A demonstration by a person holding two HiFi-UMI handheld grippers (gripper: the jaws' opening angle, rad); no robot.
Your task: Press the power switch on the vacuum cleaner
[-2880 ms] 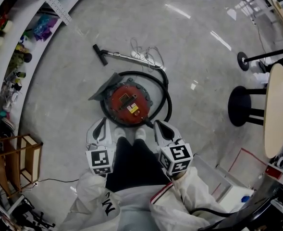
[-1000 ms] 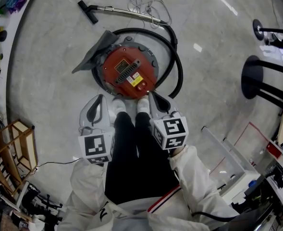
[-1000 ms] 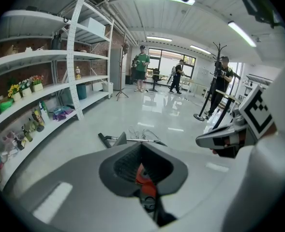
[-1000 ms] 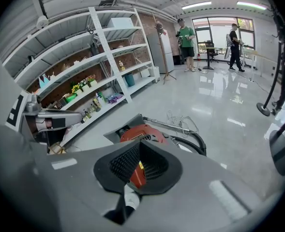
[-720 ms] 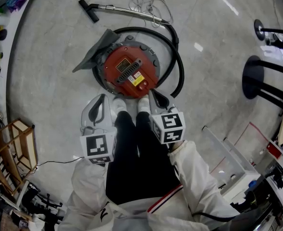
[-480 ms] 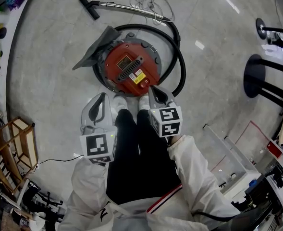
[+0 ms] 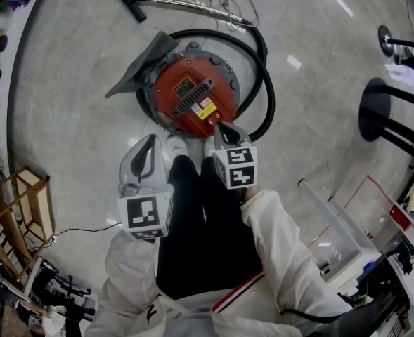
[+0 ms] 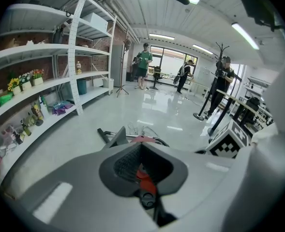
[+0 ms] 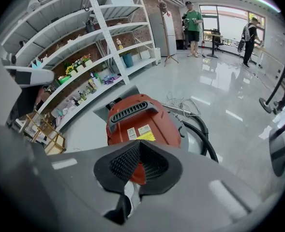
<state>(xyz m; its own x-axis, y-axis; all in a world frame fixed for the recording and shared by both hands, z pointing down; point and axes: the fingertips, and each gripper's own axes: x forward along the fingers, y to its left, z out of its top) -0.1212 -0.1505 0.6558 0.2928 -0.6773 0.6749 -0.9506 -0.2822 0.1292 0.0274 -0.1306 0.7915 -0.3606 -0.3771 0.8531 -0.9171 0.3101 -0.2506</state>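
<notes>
Glossy grey floor (image 7: 73, 118) carries the red vacuum (image 7: 191, 98) ahead of the person's shoes (image 7: 175, 146). Its rigid shell looks heavy enough to stay put under a push, so closed tips should do, no grasp; the switch is too small to pick out. Jaws together, the right hand-held gripper (image 7: 223, 128) hovers at its near edge; the left hand-held gripper (image 7: 147, 152), likewise closed, hangs apart.

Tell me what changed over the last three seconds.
The right gripper moved forward, its shut claw now over the near edge of the vacuum cleaner. Nothing taken or released. The left gripper stayed back, shut; the hose lies as before.
</notes>
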